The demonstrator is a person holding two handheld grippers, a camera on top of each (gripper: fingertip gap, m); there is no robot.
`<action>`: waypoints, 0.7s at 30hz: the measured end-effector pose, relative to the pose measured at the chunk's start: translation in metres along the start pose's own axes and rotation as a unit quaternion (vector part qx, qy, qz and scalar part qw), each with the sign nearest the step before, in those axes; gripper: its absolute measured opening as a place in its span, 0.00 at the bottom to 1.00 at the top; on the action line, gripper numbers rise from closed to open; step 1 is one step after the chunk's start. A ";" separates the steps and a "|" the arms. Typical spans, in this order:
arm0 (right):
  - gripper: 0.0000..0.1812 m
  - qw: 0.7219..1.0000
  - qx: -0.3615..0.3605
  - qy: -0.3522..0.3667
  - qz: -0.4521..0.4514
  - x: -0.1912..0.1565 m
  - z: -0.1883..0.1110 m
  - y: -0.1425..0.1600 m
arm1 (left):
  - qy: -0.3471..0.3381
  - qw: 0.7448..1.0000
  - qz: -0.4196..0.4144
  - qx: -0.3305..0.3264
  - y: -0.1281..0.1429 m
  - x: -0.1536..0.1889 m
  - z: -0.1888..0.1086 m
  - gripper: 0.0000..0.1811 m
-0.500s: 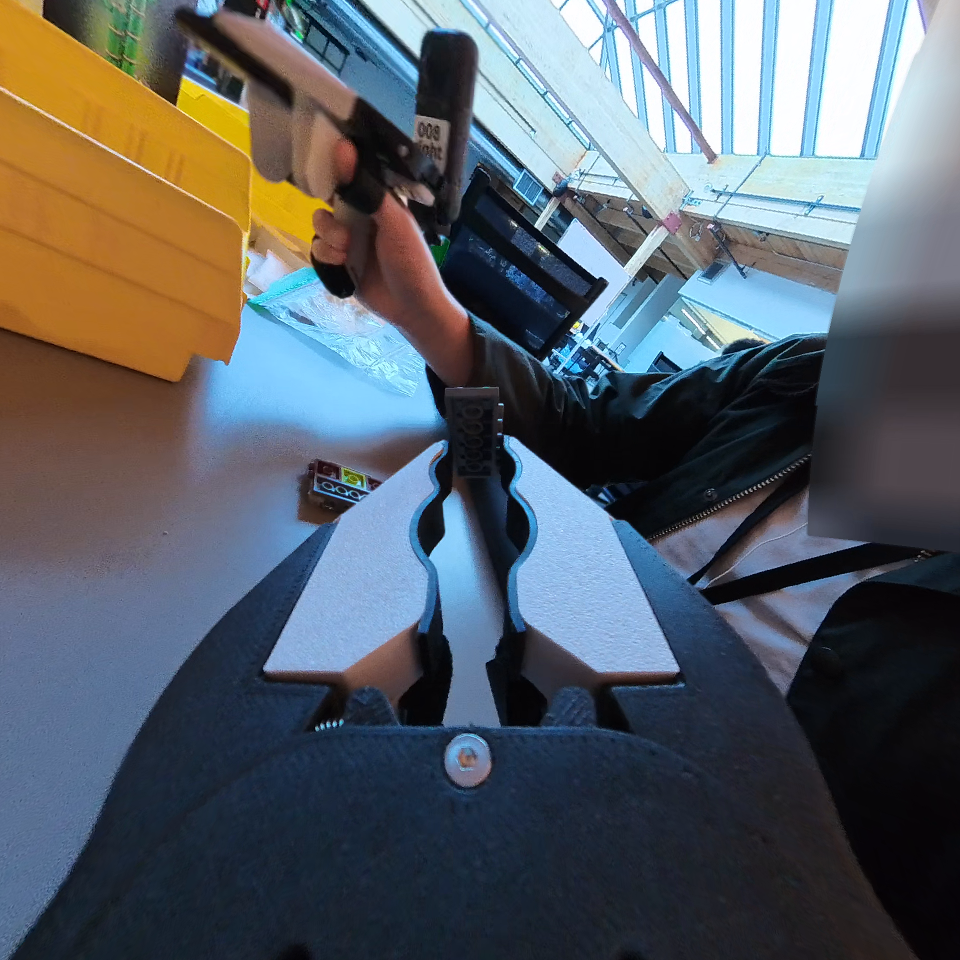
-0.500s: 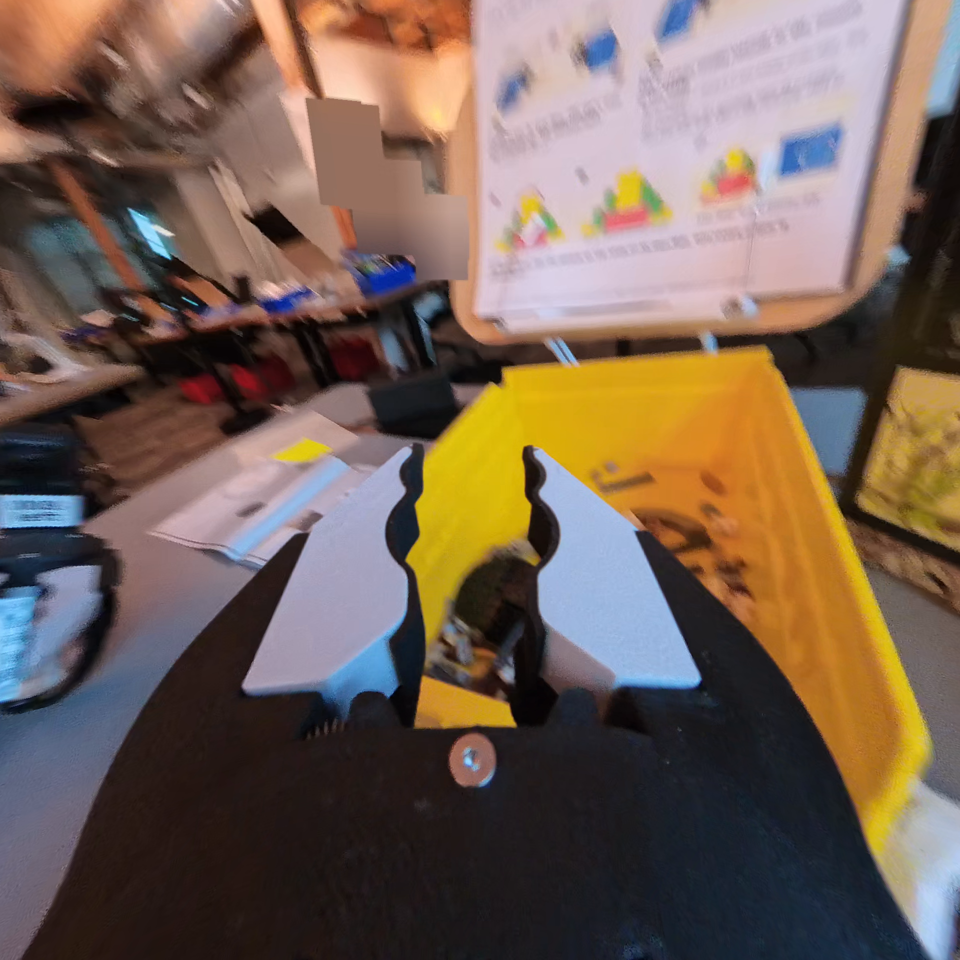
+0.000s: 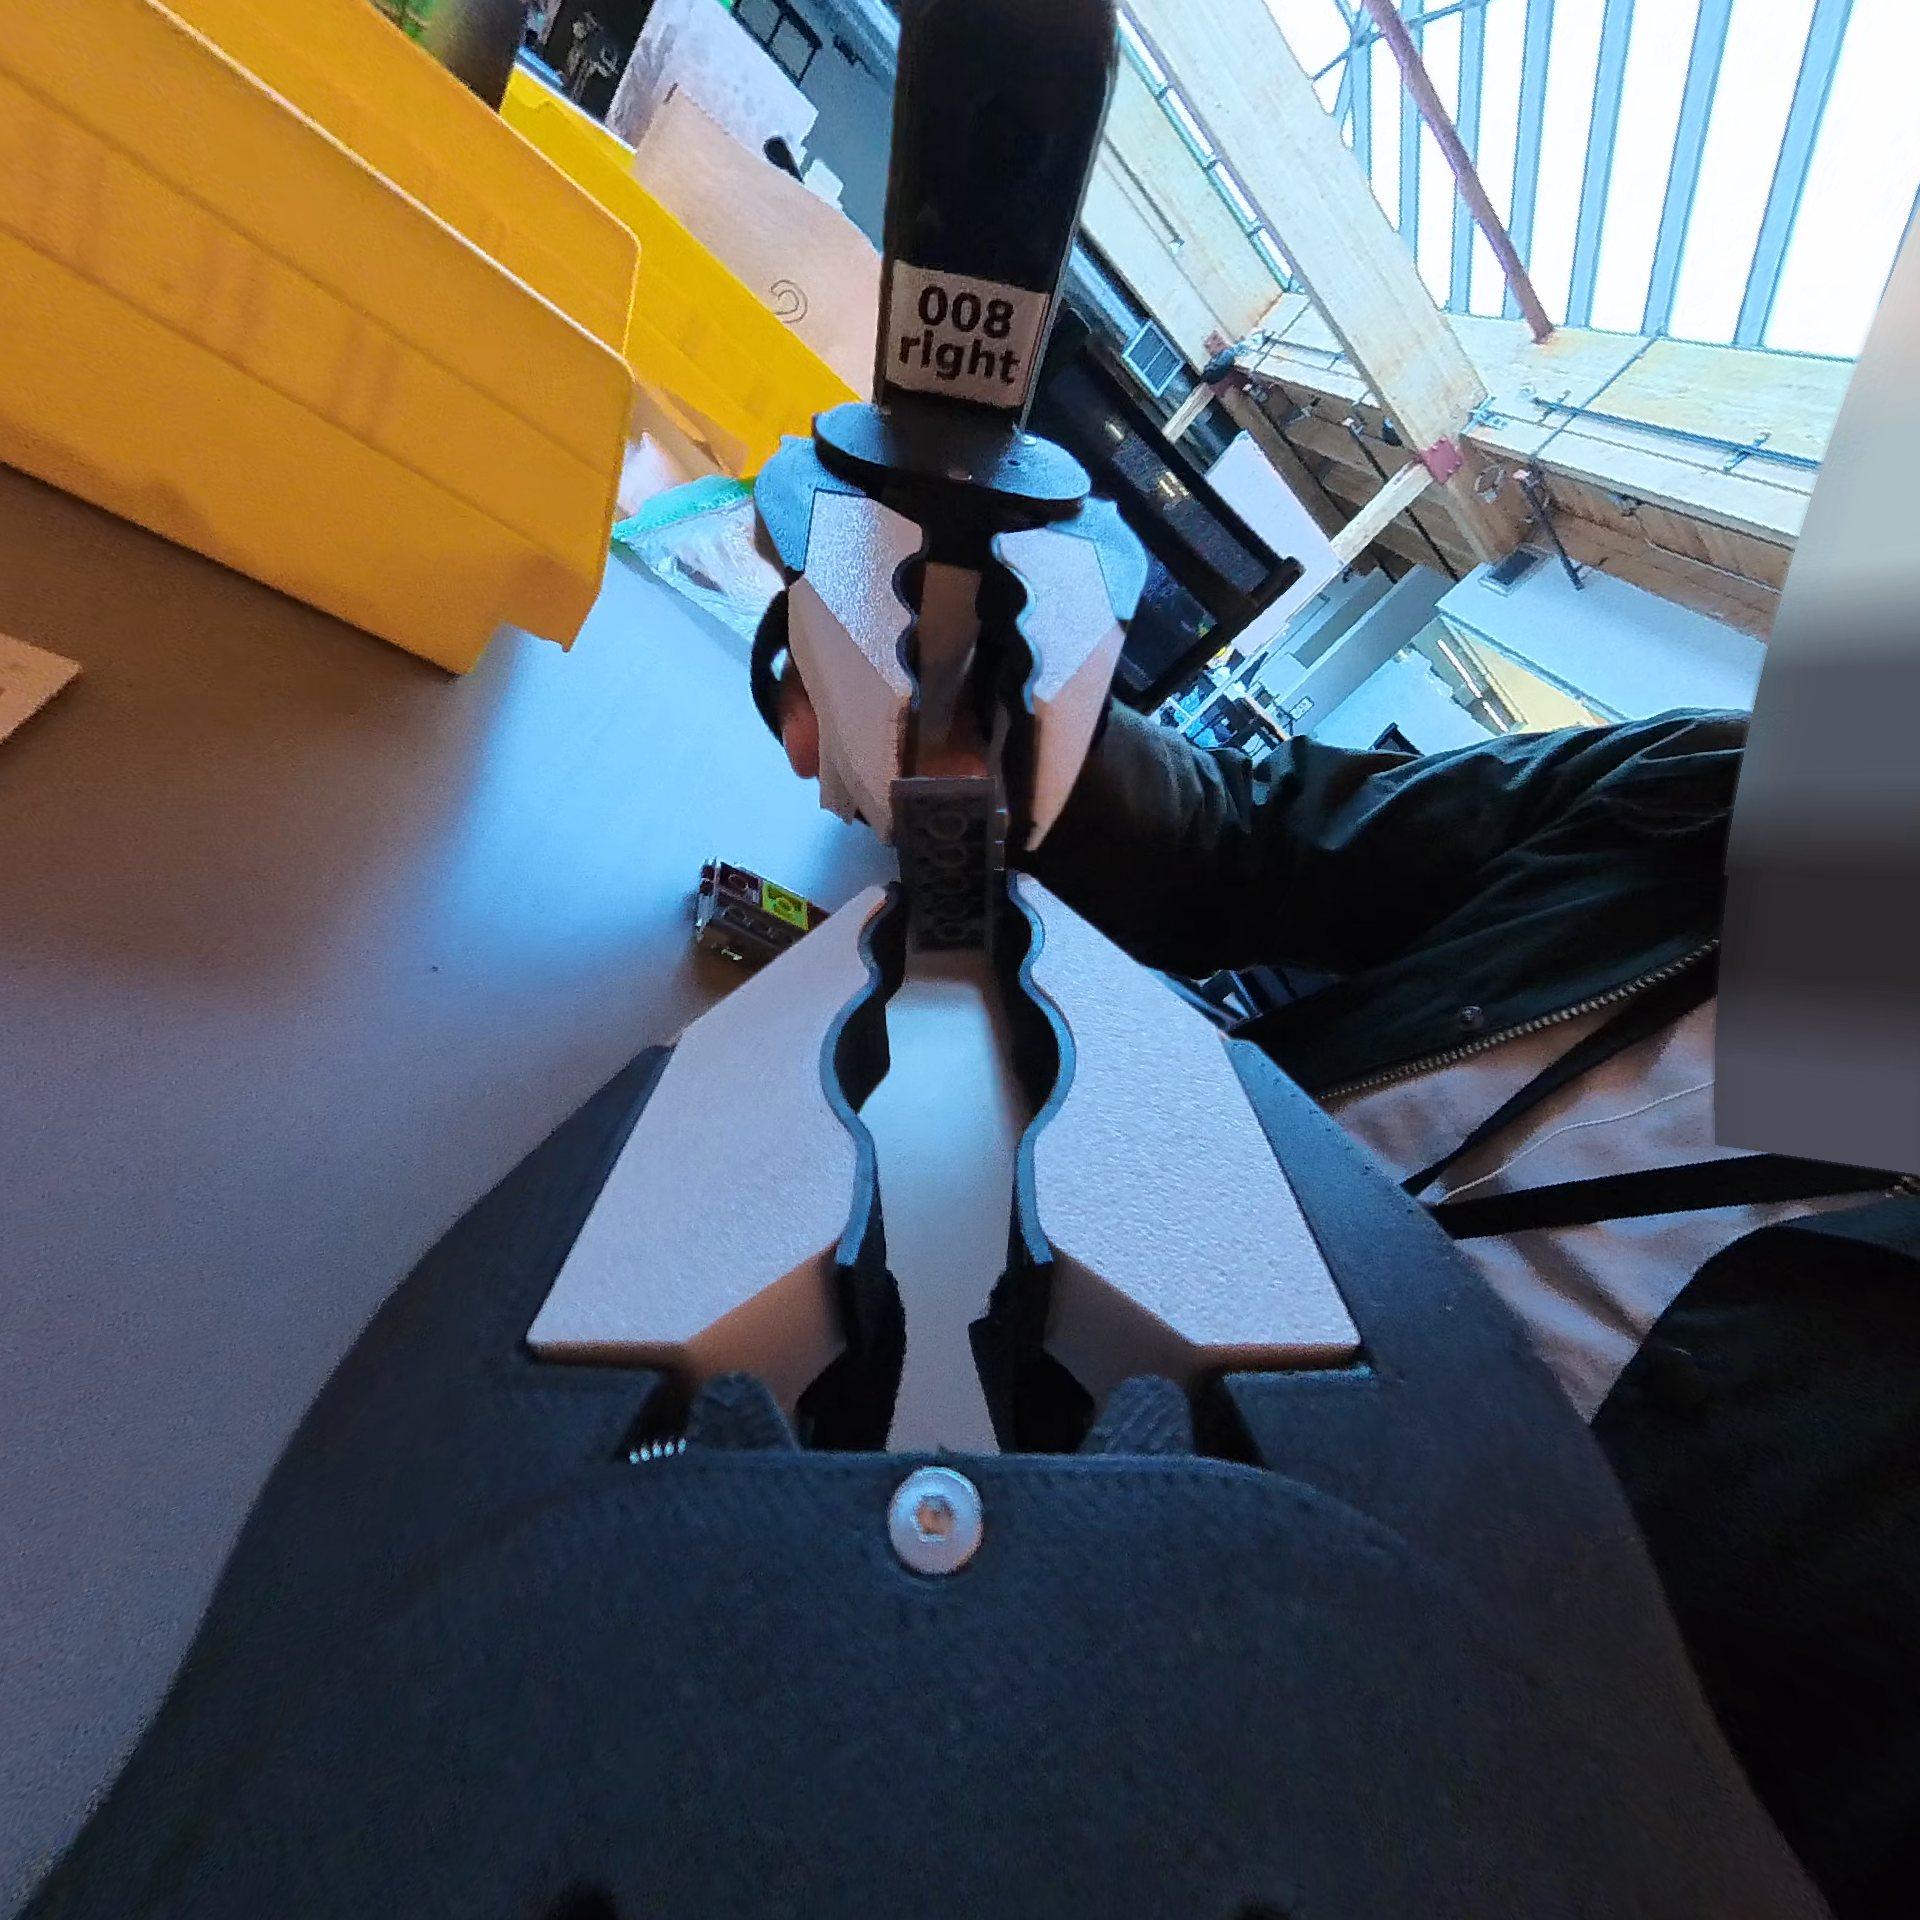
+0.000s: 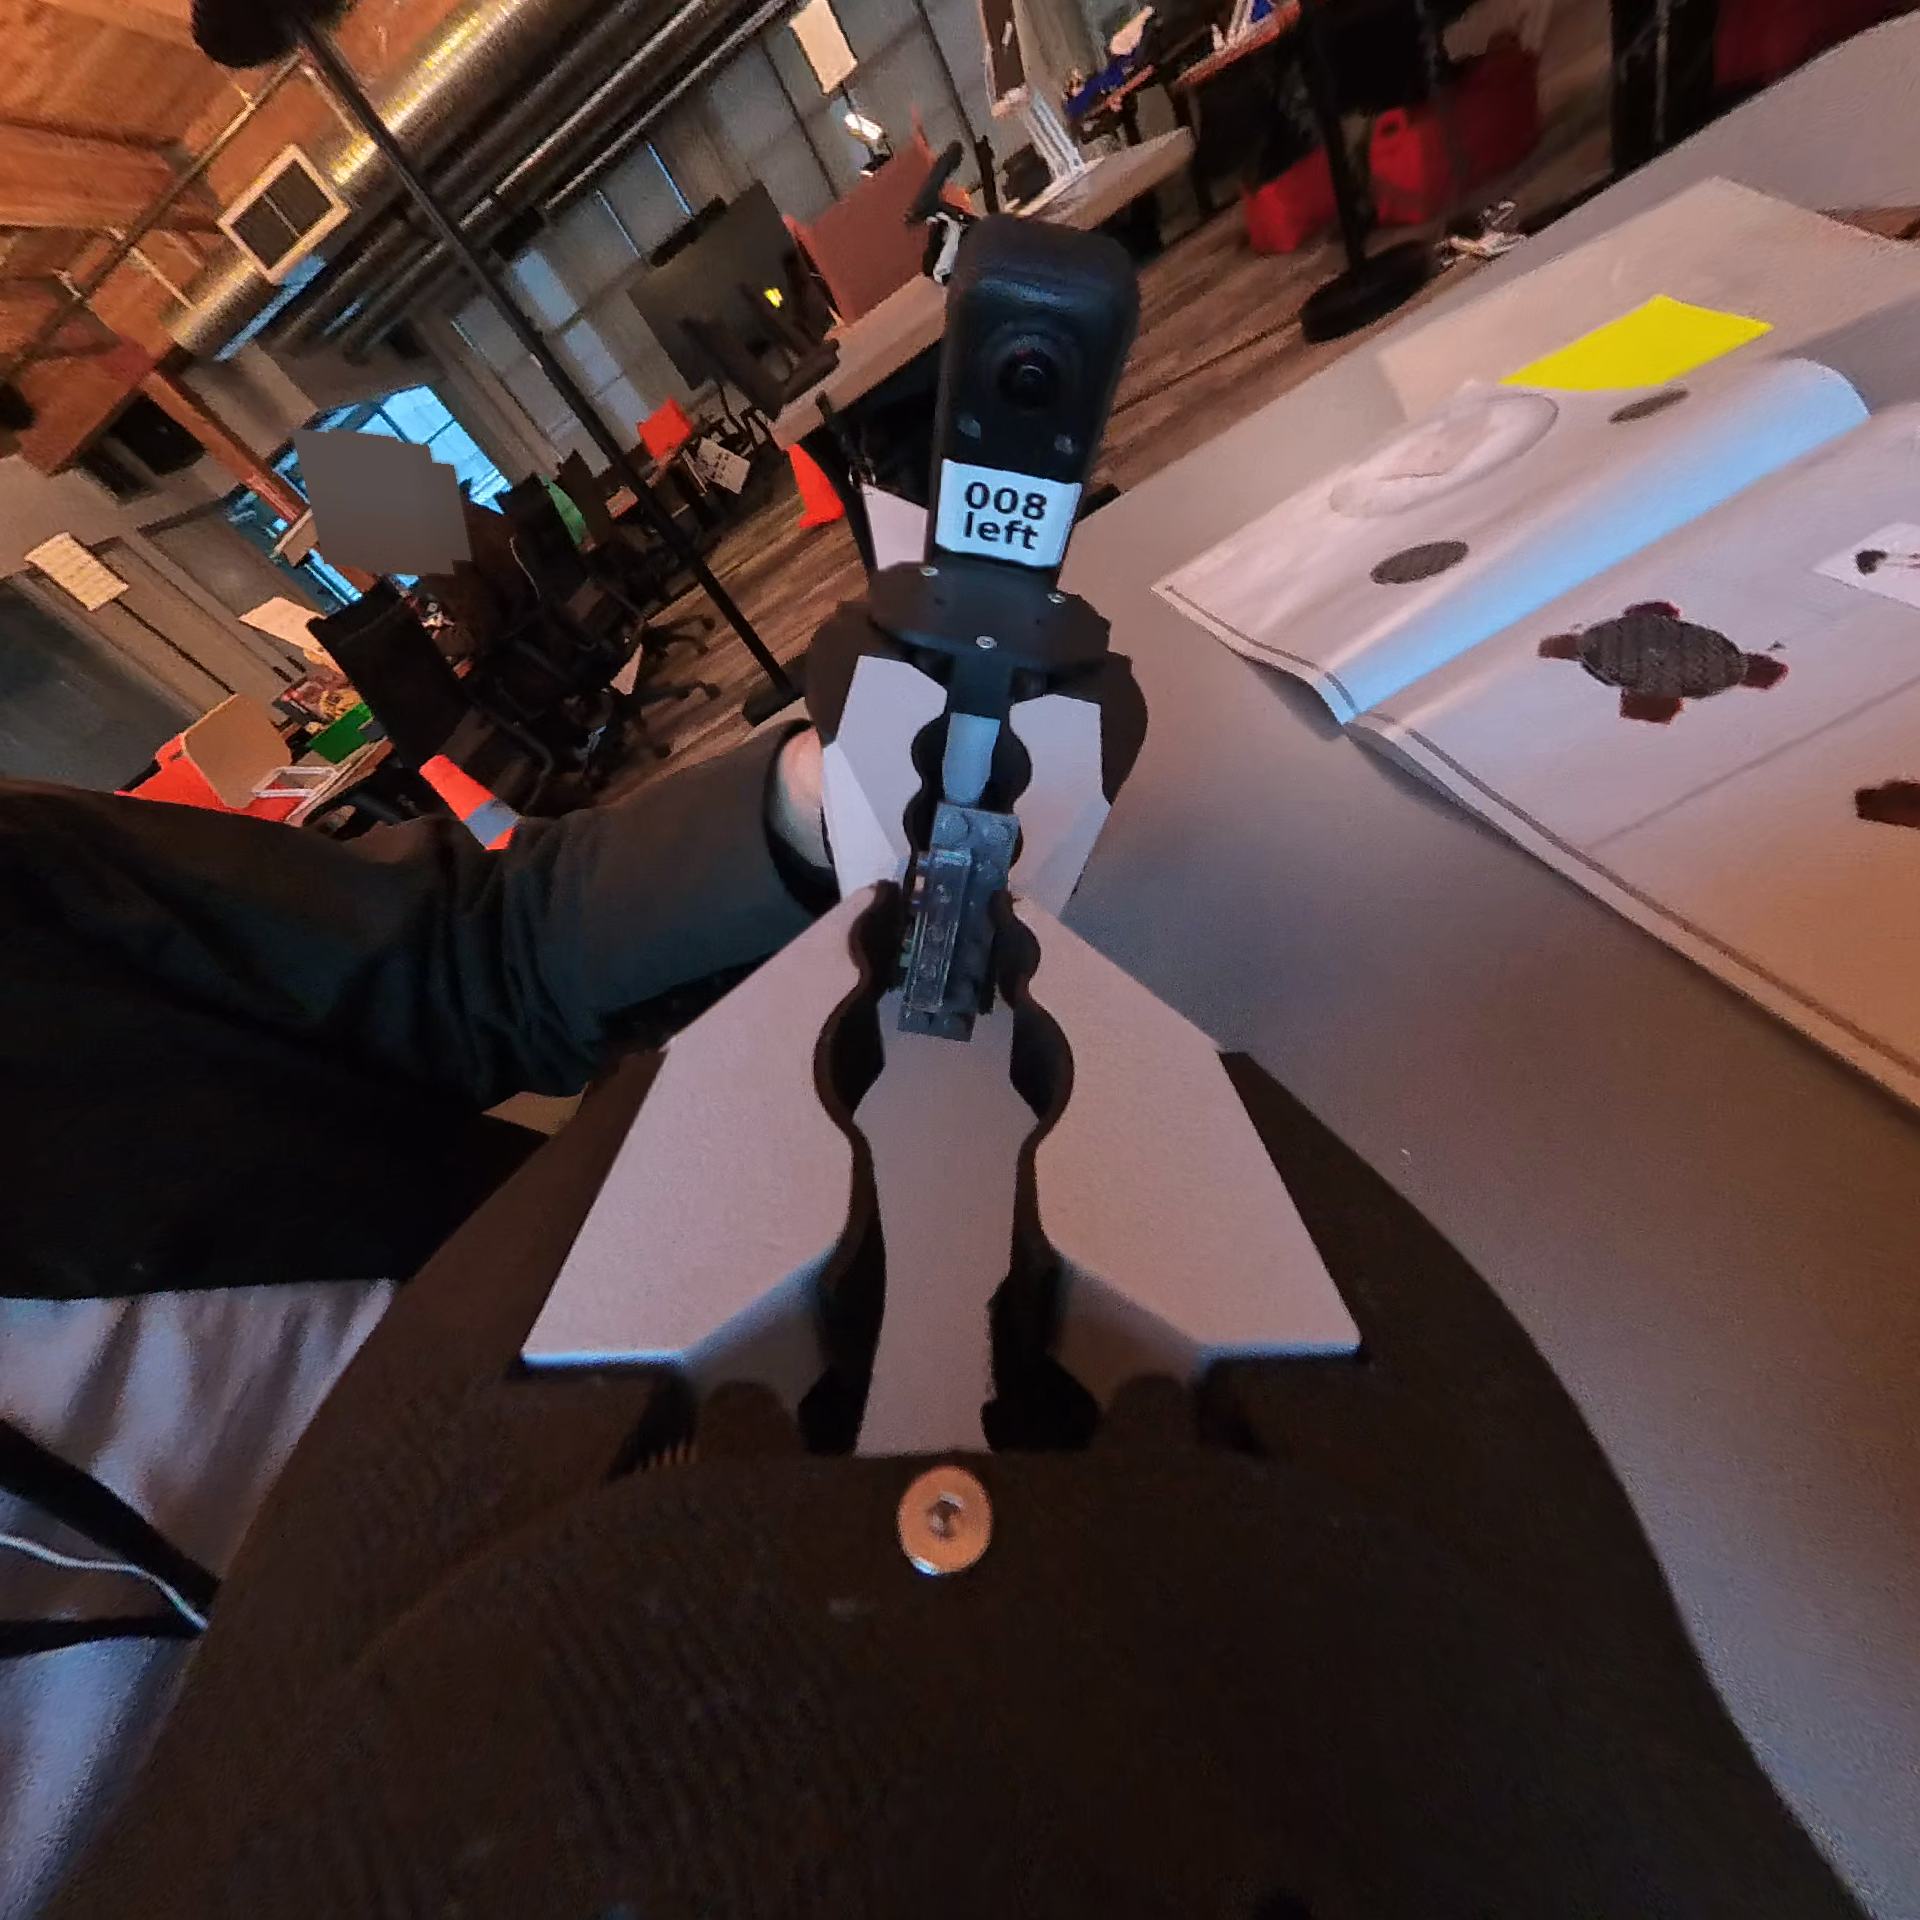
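Note:
My left gripper point(image 3: 951, 896) is shut on the near end of a dark grey studded brick plate point(image 3: 948, 868), held above the grey table point(image 3: 312, 987). My right gripper point(image 3: 951, 821) points straight at it, tip to tip, its fingers closed against the plate's far end. In the right wrist view the grey plate point(image 4: 940, 935) sits between the right gripper's fingertips point(image 4: 948, 906), and the left gripper point(image 4: 961, 847) grips its other end. A small multicoloured brick assembly point(image 3: 753, 914) lies on the table just left of the fingertips.
Stacked yellow bins point(image 3: 312, 343) stand at the back left with a clear plastic bag point(image 3: 696, 540) beside them. Printed paper sheets point(image 4: 1558, 644) and a yellow note point(image 4: 1631, 353) lie on the table to the right. A person's dark sleeves point(image 3: 1403, 831) reach in. Less than 4 cm separates the two grippers' tips.
My right gripper swung away from the yellow bin, came down tip to tip with the left gripper, and its fingers narrowed onto the grey plate. The left gripper kept hold of the plate.

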State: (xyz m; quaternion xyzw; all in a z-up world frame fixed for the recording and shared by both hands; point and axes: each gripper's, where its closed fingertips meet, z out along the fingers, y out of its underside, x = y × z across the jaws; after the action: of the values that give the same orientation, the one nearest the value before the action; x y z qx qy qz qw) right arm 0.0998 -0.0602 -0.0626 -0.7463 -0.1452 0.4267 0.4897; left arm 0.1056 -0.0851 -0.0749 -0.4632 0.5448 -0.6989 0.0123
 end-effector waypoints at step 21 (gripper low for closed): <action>0.03 0.981 -0.027 0.029 -0.192 -0.008 -0.010 0.001 | -0.088 0.978 0.189 0.014 -0.012 0.004 -0.003 0.15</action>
State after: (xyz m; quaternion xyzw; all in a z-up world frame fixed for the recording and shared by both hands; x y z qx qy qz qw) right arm 0.1022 -0.0721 -0.0581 -0.7298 -0.2828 0.2988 0.5460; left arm 0.1071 -0.0800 -0.0632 -0.4112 0.6095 -0.6480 0.1988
